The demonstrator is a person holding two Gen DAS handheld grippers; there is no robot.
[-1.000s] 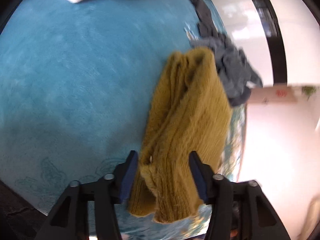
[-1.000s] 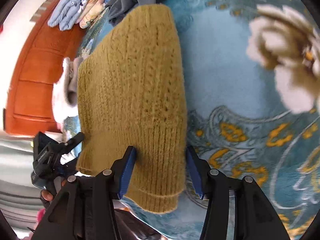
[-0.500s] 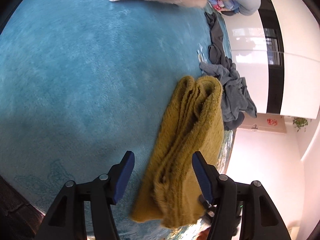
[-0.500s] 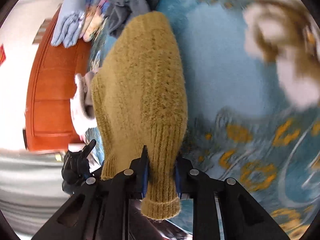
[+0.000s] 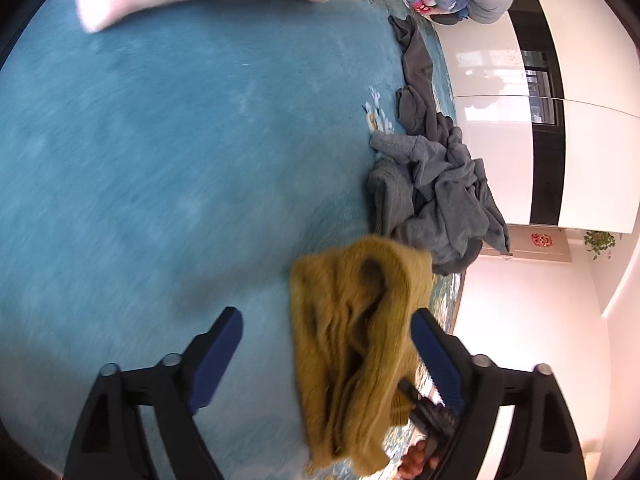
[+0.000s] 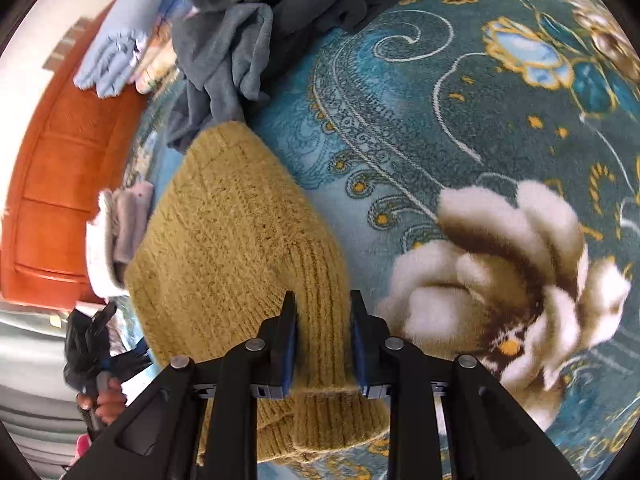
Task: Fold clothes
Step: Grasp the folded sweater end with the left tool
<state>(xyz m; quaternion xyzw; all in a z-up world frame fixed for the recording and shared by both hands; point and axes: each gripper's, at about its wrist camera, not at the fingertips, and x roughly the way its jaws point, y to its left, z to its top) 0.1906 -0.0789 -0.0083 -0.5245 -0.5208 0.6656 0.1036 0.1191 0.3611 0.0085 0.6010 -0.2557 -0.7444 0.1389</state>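
Both low; right gripper [image 6: 323, 322] clamps sweater [image 6: 236, 240]; left gripper [image 5: 326, 344] agape.

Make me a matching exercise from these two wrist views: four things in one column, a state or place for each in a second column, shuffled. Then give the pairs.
Things:
1. mustard sweater
2. left gripper
3. right gripper
4. grey clothes

States or places:
A. jaws spread wide, nothing clamped between them
B. crumpled in a loose heap at the edge of the teal blanket
C. shut on ribbed knit fabric
D. folded into a thick bundle, pinched at one end

Pairs: 1-D, 2-A, 3-C, 4-B
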